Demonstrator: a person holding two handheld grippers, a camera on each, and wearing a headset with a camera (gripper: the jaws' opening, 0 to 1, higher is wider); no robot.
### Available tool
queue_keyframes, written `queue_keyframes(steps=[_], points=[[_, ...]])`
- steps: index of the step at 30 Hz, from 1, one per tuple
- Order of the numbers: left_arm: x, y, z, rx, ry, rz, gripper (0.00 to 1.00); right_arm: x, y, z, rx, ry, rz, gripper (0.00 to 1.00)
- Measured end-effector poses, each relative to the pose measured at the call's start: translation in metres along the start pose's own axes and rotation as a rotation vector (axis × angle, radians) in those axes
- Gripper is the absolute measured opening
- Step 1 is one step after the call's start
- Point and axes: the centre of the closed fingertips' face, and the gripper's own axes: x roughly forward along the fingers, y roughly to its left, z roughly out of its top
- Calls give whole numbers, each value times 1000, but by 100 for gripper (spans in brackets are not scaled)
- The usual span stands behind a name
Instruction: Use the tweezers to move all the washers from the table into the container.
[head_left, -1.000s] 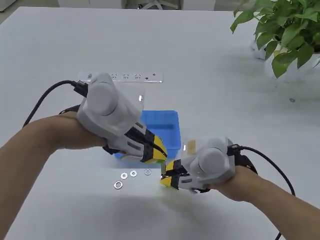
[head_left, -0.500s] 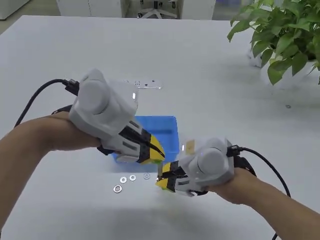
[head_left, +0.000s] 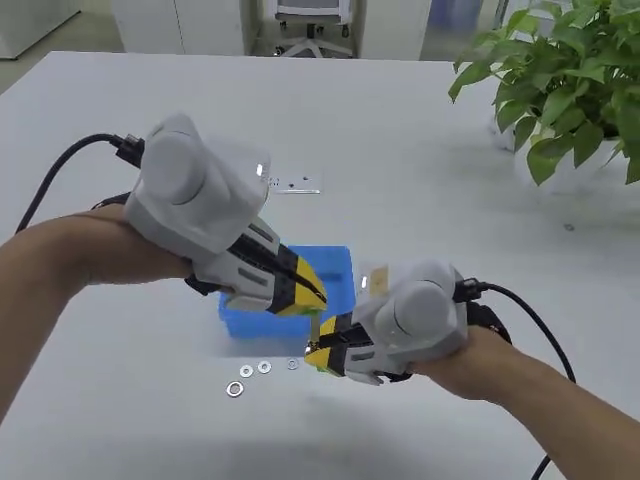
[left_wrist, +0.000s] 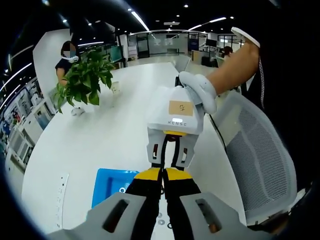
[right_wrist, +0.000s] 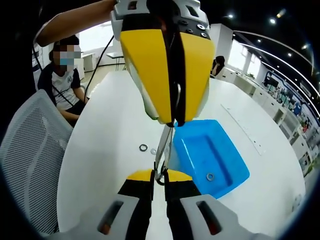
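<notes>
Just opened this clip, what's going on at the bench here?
A person works at a white table with a gripper in each hand. The left gripper and the right gripper both look closed on the tweezers, which run between them just in front of the blue container. One washer lies inside the container. Four more washers lie on the table beside it, not yet moved.

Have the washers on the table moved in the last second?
No. The washers keep the same row just in front of the blue container; only the camera has shifted.
</notes>
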Motion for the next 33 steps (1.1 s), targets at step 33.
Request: queue_keyframes(steps=[33], points=[[-14,53,9,47,-2,57,5,4,-64,23,-62,-22,-36,9]])
